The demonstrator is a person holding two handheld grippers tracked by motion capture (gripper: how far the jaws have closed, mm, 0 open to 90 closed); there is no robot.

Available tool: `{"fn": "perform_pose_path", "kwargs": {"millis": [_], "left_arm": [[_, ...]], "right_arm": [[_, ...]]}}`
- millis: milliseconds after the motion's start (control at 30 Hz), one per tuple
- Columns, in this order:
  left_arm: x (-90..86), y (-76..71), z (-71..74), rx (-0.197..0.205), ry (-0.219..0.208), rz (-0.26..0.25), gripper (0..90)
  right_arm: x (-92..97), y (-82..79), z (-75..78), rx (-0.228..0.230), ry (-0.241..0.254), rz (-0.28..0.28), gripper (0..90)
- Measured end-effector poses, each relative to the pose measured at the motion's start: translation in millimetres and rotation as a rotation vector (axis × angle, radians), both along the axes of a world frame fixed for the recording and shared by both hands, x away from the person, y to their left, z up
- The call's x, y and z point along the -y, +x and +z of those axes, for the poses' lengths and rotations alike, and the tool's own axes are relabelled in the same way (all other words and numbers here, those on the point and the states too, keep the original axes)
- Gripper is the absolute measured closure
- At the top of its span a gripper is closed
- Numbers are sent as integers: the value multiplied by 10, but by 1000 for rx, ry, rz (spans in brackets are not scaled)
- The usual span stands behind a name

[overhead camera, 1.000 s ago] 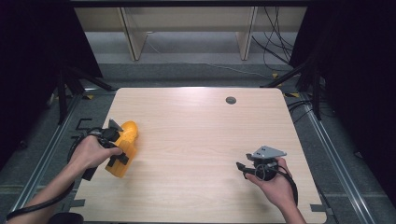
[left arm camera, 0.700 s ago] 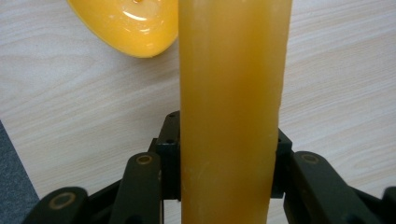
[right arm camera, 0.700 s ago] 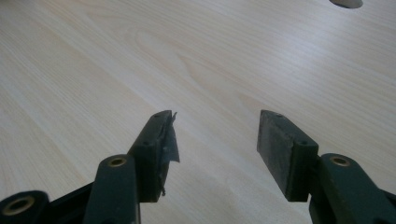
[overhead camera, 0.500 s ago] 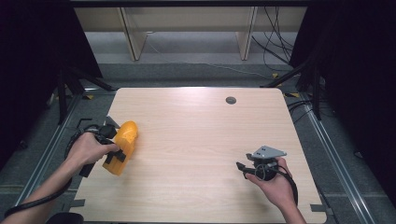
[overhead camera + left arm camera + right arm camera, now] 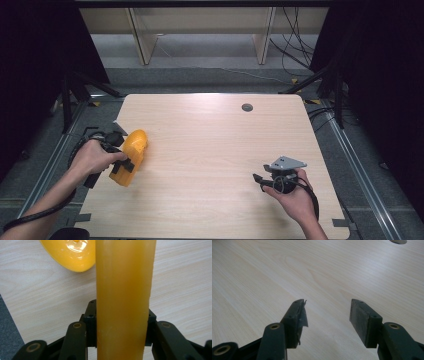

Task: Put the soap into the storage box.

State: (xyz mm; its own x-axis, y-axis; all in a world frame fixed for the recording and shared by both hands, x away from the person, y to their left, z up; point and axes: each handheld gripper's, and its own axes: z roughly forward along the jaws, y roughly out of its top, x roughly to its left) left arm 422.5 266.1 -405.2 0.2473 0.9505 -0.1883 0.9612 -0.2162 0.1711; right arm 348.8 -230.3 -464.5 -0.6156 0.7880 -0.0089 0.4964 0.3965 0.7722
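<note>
While clamped by the left gripper (image 5: pixel 121 159), an orange object (image 5: pixel 123 297), perhaps a scoop; right gripper (image 5: pixel 325 322) well apart from it, jaws spread, empty.

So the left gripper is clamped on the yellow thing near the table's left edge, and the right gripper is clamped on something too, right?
Not quite. The left gripper is clamped on the yellow thing, but the right gripper holds nothing: the right gripper view shows its jaws apart over bare table.
</note>
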Motion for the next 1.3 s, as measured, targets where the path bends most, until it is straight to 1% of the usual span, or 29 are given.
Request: {"fn": "perform_pose_path", "kwargs": {"millis": [100,300,467,500,633,733,800,833,967,1033,1067,1100,1133,1167,1200,1233,1267,1300], "left_arm": [[0,-2,36,8,-3,-4,605],[-5,-2,86,8,0,-4,605],[-29,9,134,15,-1,0,604],[-31,11,147,11,3,1,605],[-29,5,166,15,3,-7,604],[-27,5,181,18,2,-3,605],[-37,16,209,25,8,-8,605],[-39,18,214,28,9,-3,604],[-64,47,225,28,18,4,604],[-76,61,231,27,16,6,604],[-93,74,236,28,24,-11,604],[-85,74,235,25,15,9,604],[-98,85,241,20,21,-1,604],[-98,88,240,24,19,1,604],[-89,89,232,34,8,15,605],[-91,96,231,31,16,17,604],[-93,102,236,24,13,16,604],[-95,107,236,26,14,16,604]], "right_arm": [[1,0,-1,0,-1,1,464],[0,-2,-1,-6,4,-6,464],[1,0,0,0,-1,0,464],[1,0,-1,0,0,0,464],[1,1,0,0,0,0,464],[-1,0,-1,-1,-1,1,464],[-3,-1,1,-1,-1,1,464],[6,6,-7,14,-10,10,464],[7,6,-6,13,-10,10,464],[7,6,-7,13,-10,11,464],[6,7,-8,12,-10,11,464],[6,6,-7,10,-9,11,464],[7,6,-5,8,-12,12,464],[6,6,-4,7,-11,11,464],[6,6,-4,7,-11,11,464],[3,3,-1,3,-8,8,464],[6,5,-4,7,-11,11,464],[7,5,-4,7,-11,11,464]]}}
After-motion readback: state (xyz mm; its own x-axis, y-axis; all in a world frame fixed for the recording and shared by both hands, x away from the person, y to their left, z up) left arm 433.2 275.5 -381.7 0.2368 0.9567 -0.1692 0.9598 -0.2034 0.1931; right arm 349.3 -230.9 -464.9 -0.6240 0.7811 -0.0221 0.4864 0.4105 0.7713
